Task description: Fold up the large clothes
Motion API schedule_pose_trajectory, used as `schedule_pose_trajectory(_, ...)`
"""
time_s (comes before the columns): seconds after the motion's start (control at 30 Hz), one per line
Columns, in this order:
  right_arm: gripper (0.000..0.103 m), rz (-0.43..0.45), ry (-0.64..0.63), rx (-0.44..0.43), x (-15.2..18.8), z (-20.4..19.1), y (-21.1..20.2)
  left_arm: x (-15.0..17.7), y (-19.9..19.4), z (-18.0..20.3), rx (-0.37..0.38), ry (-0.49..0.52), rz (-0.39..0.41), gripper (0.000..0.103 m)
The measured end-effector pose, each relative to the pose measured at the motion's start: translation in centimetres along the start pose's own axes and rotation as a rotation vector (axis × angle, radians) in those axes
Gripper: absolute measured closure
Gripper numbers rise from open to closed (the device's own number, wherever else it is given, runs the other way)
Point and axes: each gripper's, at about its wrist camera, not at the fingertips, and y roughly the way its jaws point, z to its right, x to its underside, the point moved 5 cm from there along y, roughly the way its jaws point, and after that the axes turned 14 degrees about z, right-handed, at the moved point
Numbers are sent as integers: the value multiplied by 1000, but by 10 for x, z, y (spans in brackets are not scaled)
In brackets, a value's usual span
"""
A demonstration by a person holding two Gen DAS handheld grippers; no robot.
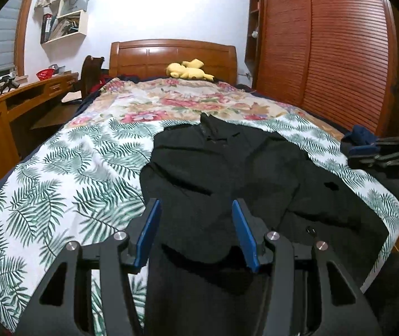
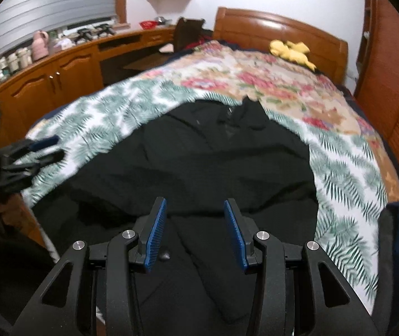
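Observation:
A large black garment (image 1: 227,168) lies spread on the bed, collar toward the headboard; it also fills the middle of the right wrist view (image 2: 199,162). My left gripper (image 1: 196,204) is open, its blue pads apart above the garment's near left part, holding nothing. My right gripper (image 2: 195,203) is open above the garment's near edge, empty. The right gripper also shows at the right edge of the left wrist view (image 1: 378,154), and the left gripper at the left edge of the right wrist view (image 2: 31,154).
The bed (image 1: 73,173) carries a leaf-print and floral cover, with a yellow plush toy (image 1: 188,70) at the wooden headboard (image 1: 171,53). A wooden desk and cabinets (image 2: 59,72) run along the left. A louvred wardrobe (image 1: 325,56) stands to the right.

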Motion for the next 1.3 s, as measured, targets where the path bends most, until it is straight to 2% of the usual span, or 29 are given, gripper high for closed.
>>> schedule_pose_trajectory(0.37,60,-128,91,54,91,48,52,32,9,38,44,63,-91,51)
schedule_pose_trajectory(0.53,60,-101,147,15,104,58,58,38,11,42,56,39,-111,52)
schedule_pose_trajectory(0.57,60,-91,151,13,105,58,59,39,10,42,55,40,-113,59)
schedule_pose_trajectory(0.63,59,-65,135,13,108,57,59,40,10,44,48,57,-113,66)
schedule_pose_trajectory(0.7,59,-45,129,14,109,56,58,43,12,45,33,75,-123,78)
schedule_pose_trajectory(0.77,59,-35,142,6,110,57,57,46,13,44,15,87,-132,83)
schedule_pose_trajectory(0.8,59,-29,152,0,110,57,56,48,14,44,7,89,-137,89)
schedule_pose_trajectory(0.9,59,-13,164,-9,112,59,55,52,13,45,4,82,-154,100)
schedule_pose_trajectory(1.3,59,-1,160,-7,112,60,56,54,-22,84,31,87,-143,102)
